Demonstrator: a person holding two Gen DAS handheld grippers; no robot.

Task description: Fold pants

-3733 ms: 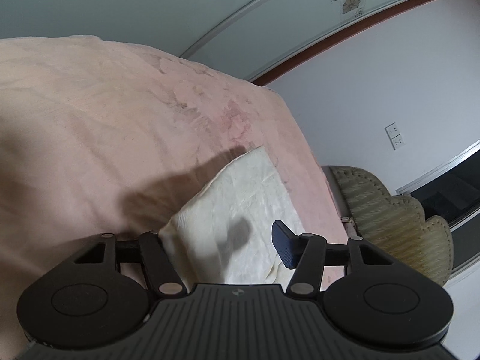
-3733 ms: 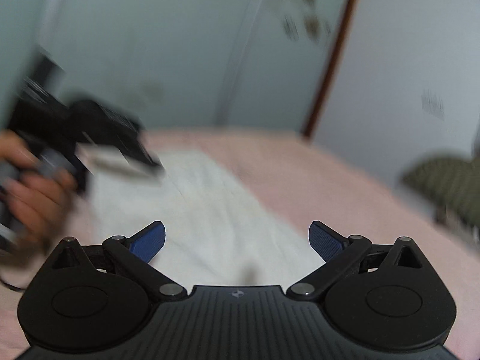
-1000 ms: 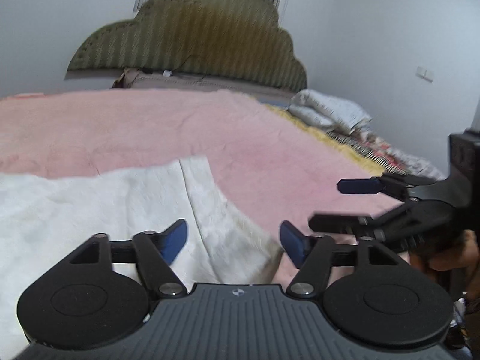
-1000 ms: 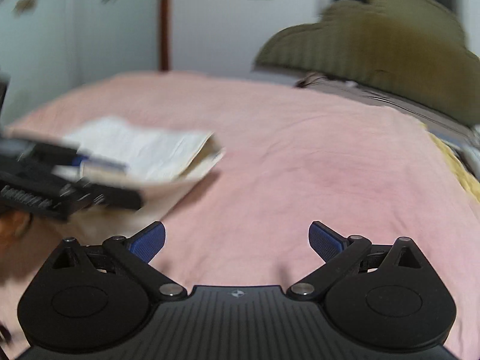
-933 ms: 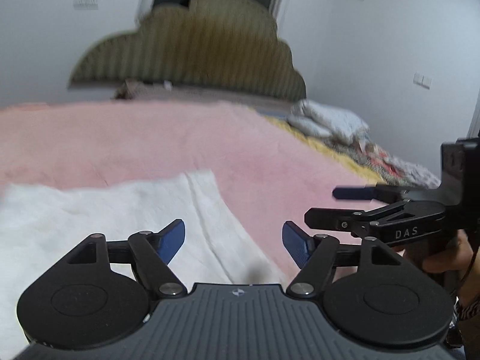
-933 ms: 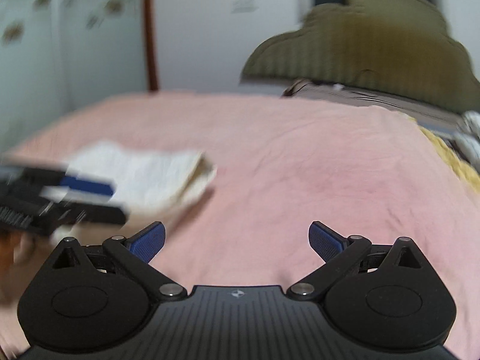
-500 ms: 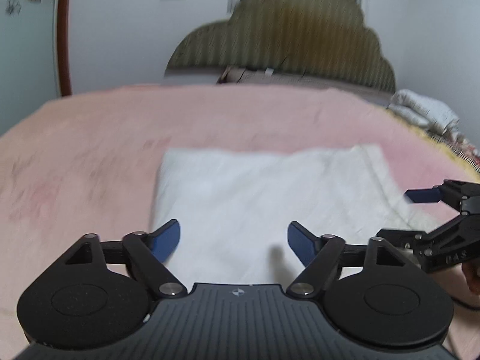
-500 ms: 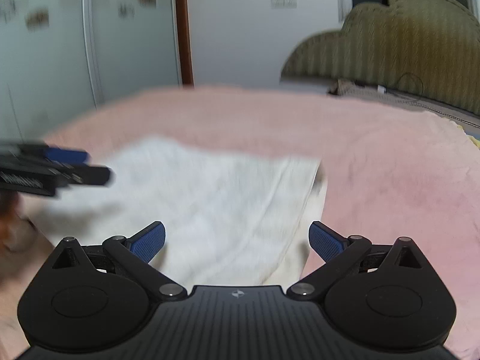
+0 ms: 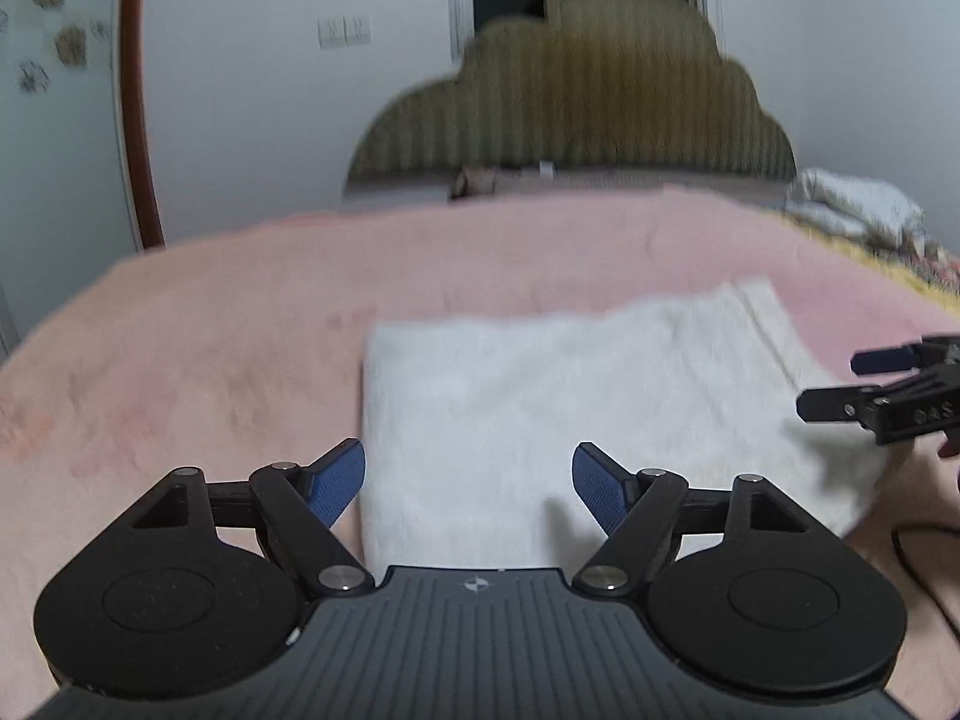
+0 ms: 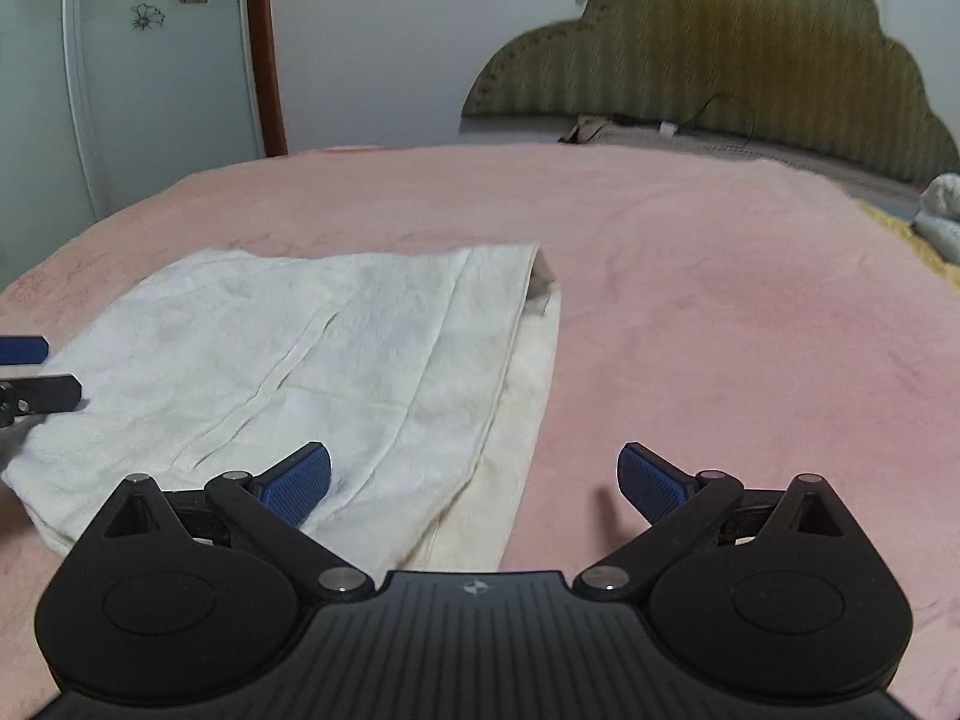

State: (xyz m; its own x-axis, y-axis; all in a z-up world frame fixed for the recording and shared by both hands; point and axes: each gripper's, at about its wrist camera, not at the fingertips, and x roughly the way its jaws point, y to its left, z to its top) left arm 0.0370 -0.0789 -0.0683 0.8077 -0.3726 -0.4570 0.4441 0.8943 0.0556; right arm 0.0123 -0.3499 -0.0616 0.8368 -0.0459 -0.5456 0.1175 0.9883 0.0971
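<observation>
The white pants (image 9: 570,396) lie folded into a flat rectangle on the pink bedspread (image 9: 210,324). My left gripper (image 9: 468,486) is open and empty, above the near left corner of the fold. My right gripper (image 10: 474,483) is open and empty, above the near right edge of the pants (image 10: 300,354). The right gripper also shows at the right edge of the left wrist view (image 9: 900,396). The left gripper's fingertips (image 10: 24,350) show at the left edge of the right wrist view.
A padded olive headboard (image 9: 594,102) stands at the far end of the bed. Folded bedding (image 9: 858,210) lies at the far right. A wardrobe with flower decals (image 10: 120,60) and a brown door frame (image 10: 267,48) stand to the left. The bedspread (image 10: 750,300) stretches right of the pants.
Both grippers have swung back to face the pants and the headboard. The pants now lie centred before the left gripper; both grippers stay open and empty.
</observation>
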